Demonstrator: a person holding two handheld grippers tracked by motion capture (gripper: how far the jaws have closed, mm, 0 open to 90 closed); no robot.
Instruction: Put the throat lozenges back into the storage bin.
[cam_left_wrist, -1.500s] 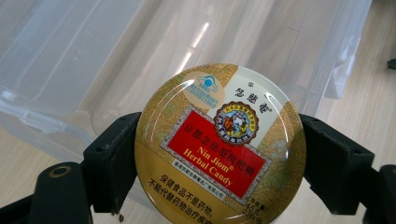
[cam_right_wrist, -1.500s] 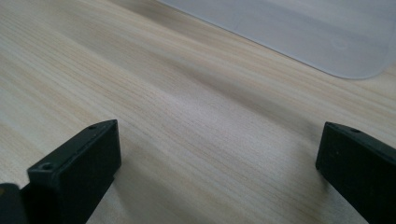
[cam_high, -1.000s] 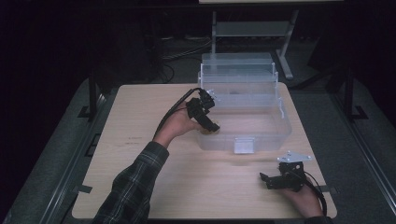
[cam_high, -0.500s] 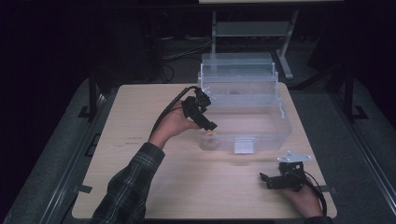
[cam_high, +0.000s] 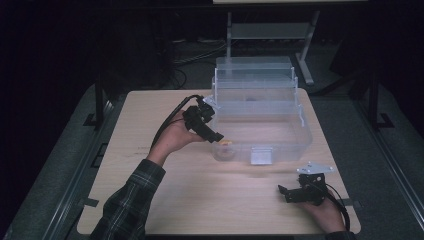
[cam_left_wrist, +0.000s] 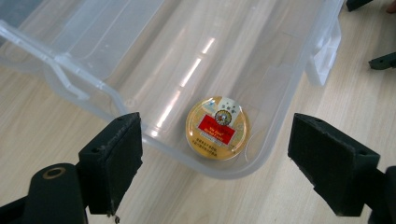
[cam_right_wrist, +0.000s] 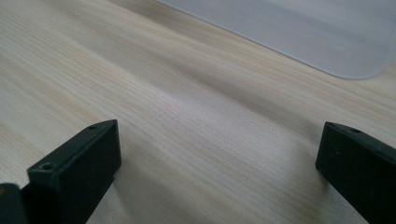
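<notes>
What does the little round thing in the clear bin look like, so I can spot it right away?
Find the clear plastic bin on the far half of the wooden table. In its near-left corner, just below the open left gripper, lies a flat round tin on the bin floor. It is gold with a red label across the middle, the one coloured thing in the bin.
</notes>
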